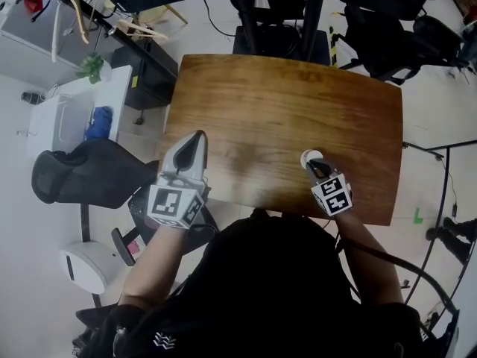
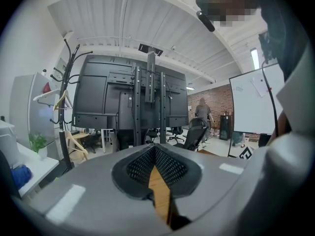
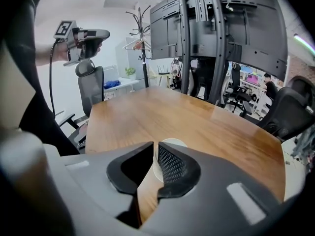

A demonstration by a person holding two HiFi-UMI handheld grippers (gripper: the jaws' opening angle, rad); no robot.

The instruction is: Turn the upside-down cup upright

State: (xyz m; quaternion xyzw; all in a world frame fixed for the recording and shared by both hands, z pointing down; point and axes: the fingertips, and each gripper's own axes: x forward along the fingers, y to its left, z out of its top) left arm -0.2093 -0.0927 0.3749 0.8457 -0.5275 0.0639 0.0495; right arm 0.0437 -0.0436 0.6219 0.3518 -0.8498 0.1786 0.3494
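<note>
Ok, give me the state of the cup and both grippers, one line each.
cup: standing on the table, which end is up unclear.
left gripper: jaws shut, empty, held in the air.
right gripper: jaws nearly together at the cup's edge; grip not certain.

We look down on a brown wooden table (image 1: 298,103) with rounded corners. Our right gripper (image 1: 314,168) has its tips at a small white cup (image 1: 308,156) close to the table's near edge. Our left gripper (image 1: 198,135) sits over the table's left edge, well apart, near a black office chair (image 1: 82,174).
</note>
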